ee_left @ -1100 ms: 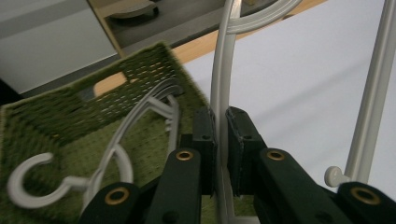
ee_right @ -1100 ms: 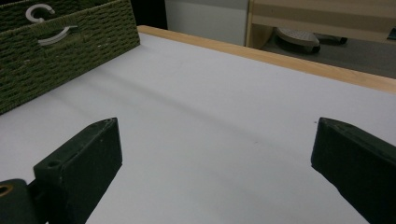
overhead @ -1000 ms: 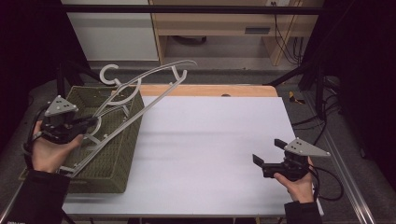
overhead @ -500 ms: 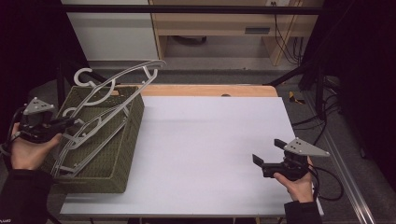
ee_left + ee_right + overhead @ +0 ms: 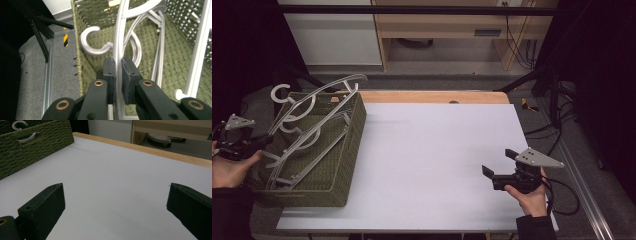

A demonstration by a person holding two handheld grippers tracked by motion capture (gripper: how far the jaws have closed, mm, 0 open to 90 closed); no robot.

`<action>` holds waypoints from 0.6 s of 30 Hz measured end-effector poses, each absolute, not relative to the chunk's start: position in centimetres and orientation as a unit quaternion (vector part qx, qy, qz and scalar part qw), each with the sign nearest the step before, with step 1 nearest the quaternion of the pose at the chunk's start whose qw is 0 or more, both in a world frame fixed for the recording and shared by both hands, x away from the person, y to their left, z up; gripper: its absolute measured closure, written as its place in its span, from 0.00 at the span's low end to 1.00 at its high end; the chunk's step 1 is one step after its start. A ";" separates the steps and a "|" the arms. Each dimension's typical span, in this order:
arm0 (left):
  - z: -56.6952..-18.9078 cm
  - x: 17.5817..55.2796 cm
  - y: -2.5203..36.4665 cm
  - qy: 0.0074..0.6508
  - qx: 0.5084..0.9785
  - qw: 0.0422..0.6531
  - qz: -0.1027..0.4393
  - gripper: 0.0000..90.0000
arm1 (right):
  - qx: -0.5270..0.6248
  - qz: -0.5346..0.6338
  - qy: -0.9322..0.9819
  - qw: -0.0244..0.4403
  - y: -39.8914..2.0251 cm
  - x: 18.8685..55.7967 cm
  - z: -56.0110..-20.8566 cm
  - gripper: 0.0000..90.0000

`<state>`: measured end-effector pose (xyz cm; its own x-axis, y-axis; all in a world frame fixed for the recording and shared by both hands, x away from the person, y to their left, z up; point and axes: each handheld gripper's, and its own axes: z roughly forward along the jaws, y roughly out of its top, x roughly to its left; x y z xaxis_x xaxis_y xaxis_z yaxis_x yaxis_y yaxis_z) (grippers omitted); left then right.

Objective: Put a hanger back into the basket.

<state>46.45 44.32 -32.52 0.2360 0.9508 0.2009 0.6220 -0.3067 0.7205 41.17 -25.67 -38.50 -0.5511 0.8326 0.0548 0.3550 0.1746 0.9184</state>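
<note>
A: What are the left gripper's [image 5: 118, 68] fingers [image 5: 109, 72] doing?

B: They are pressed in on a hanger [image 5: 119, 37], pinching its thin grey bar between the two pads. The bar runs straight up from between the fingertips and curves off to the right beyond them.

A: And the hook?

B: The hook [image 5: 91, 45] sits just past the fingertips, up and to their left, curling open over the basket's [image 5: 82, 72] near wall. From the high view the left gripper [image 5: 256, 145] is at the basket's [image 5: 337, 192] left edge, with the hanger [image 5: 319, 97] slanting away from the fingers, its far end sticking up above the rim.

A: Anything else near those fingers?

B: More hangers [image 5: 160, 57] lie in the basket, beyond and to the right of the fingertips, on the woven floor. A white bar [image 5: 200, 50] stands further right. I cannot tell whether the pinched hanger touches the ones beneath it.

A: The right gripper [image 5: 115, 202]?

B: Its fingers [image 5: 47, 205] are spread wide, with nothing between them. Bare white table [image 5: 120, 182] lies under and ahead of the gap. The basket [image 5: 32, 152] is well off, ahead and to the left of the left finger, with a hook [image 5: 21, 125] showing above its rim.

A: Where does that gripper sit on the table?

B: In the high view the right gripper [image 5: 494, 175] is held over the table's [image 5: 437, 150] near right part, its fingers pointing left toward the basket, well apart from it.
</note>
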 end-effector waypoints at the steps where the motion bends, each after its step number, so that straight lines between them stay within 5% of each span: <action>1: -32.6 46.4 44.4 0.530 0.743 0.256 0.319 0.92 | 0.408 0.496 0.728 0.240 -25.7 41.2 -38.5 0.02; 18: -34.5 45.8 46.0 0.542 0.748 0.208 0.324 0.92 | 0.407 0.494 0.730 0.240 -25.5 41.2 -38.5 0.02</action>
